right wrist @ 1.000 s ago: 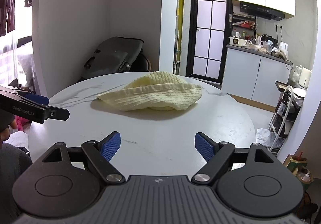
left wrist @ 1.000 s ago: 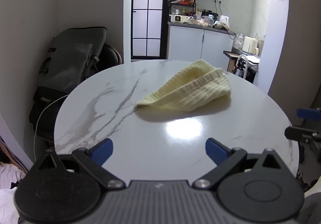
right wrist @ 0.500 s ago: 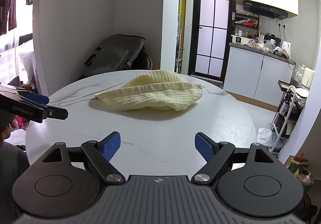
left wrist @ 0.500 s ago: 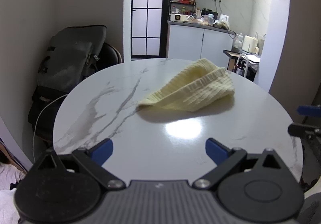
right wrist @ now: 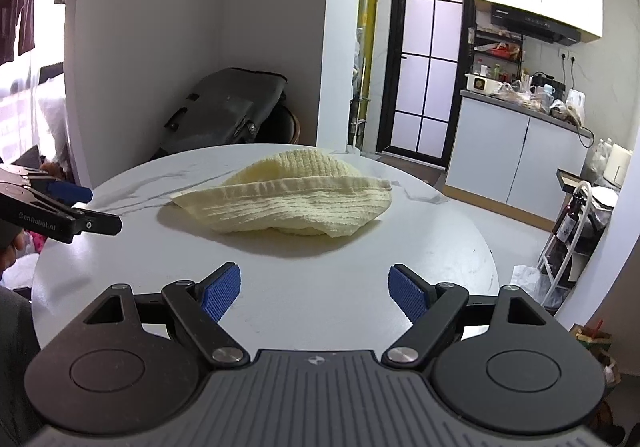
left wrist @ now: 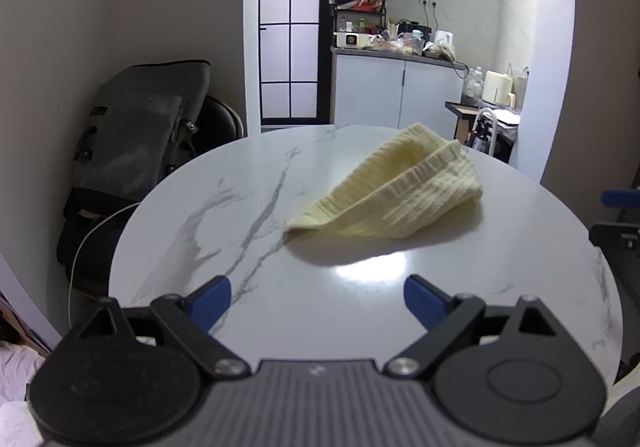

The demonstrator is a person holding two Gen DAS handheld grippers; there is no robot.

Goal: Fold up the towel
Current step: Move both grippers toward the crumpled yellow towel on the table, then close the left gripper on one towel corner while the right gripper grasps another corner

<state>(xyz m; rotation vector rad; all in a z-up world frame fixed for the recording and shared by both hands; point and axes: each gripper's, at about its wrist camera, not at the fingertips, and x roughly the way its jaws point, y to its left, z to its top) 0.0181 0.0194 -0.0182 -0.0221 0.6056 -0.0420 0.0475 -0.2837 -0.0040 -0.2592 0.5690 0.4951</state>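
Two grippers spread wide, nothing held.
Left gripper [left wrist: 318, 297] and right gripper [right wrist: 314, 289] low in frame; crumpled yellow towel [right wrist: 280, 199] mid-frame on marble table [left wrist: 360, 311].

Dim indoor light; glare patch on table [left wrist: 372, 267]; fisheye bending, dark corners; left view soft

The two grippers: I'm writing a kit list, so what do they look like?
Both the left gripper and the right gripper have black linkage fingers with ribbed blue pads, silver pivot screws and grey ribbed bodies. White lettering marks the left one's finger.
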